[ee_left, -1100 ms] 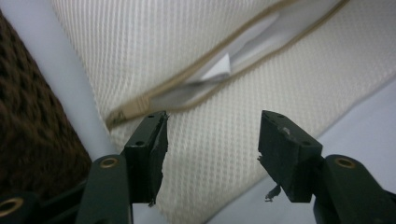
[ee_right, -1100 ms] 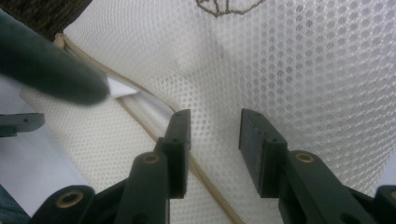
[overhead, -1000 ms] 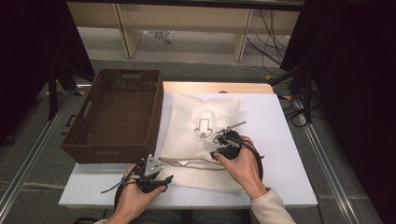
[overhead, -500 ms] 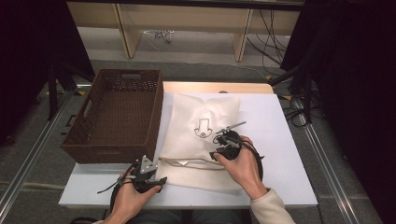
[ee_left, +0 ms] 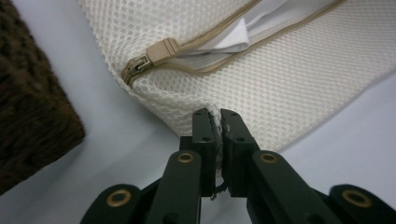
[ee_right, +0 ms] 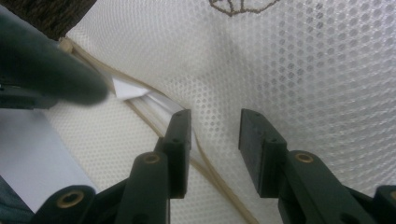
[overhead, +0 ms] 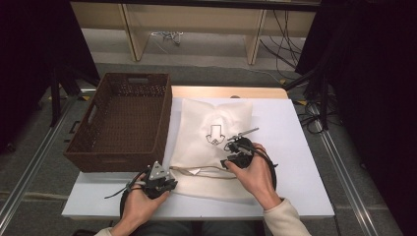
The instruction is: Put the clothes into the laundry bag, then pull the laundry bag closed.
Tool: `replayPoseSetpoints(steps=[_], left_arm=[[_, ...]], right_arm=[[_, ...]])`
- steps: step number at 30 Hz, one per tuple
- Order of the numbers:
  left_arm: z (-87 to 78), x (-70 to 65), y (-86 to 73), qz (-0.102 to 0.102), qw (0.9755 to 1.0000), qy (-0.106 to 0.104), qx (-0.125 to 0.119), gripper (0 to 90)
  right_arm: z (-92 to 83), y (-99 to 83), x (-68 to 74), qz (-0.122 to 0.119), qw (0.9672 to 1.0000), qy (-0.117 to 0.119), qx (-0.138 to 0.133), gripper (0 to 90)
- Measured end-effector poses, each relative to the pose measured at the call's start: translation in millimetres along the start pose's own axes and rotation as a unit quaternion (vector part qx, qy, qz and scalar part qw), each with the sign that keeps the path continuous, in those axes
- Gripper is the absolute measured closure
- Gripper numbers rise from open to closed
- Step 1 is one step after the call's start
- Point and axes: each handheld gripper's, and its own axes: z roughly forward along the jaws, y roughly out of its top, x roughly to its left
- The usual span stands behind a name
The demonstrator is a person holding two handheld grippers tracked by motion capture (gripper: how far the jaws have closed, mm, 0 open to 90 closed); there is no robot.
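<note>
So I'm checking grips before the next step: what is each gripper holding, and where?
The left gripper, whose jaws have just closed, pinches the mesh bag at its corner edge, below the zipper pull. The right gripper holds nothing.

lighting, my feed: table (overhead: 295,128) evenly bright from overhead, dark surrounds left and right; high view soft; dark blurred shape at upper left of the right gripper view.

A lab recording bay: black curtains (overhead: 44,59), loose floor cables (overhead: 290,44), white table (overhead: 295,128) on rails
</note>
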Motion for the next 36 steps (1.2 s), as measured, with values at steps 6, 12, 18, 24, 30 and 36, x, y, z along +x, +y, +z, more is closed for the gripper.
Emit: replayPoseSetpoints(steps=[6, 12, 18, 24, 30, 36], left_arm=[[0.6, -6.7, 3.3, 0.01, 0.9999, -0.01, -0.007, 82.8], [-6.1, -5.2, -3.6, -0.01, 0.999, -0.007, -0.042, 56.9], [-19.6, 2.7, -11.4, -0.039, 0.9961, -0.003, -0.078, 36.6], [-22.0, 3.4, -10.3, -0.044, 0.9943, 0.004, -0.097, 30.3], [-21.6, 4.8, -9.3, -0.043, 0.995, 0.002, -0.09, 25.2], [-22.0, 10.2, -9.2, -0.055, 0.9941, 0.003, -0.094, 25.0]], right_arm=[[-2.9, 0.1, 1.5, -0.003, 1.0, -0.005, -0.005, 65.4], [-3.4, 0.7, 2.3, -0.008, 0.9999, 0.002, -0.012, 64.9], [-2.1, 5.1, 6.7, 0.001, 0.9998, 0.008, -0.02, 63.3], [0.2, 7.3, 8.5, -0.01, 0.9998, 0.004, -0.018, 63.1], [-3.6, 6.6, 11.9, -0.005, 0.9998, 0.005, -0.018, 62.8], [4.2, 9.8, 18.8, -0.012, 0.9996, 0.019, -0.02, 62.6]])
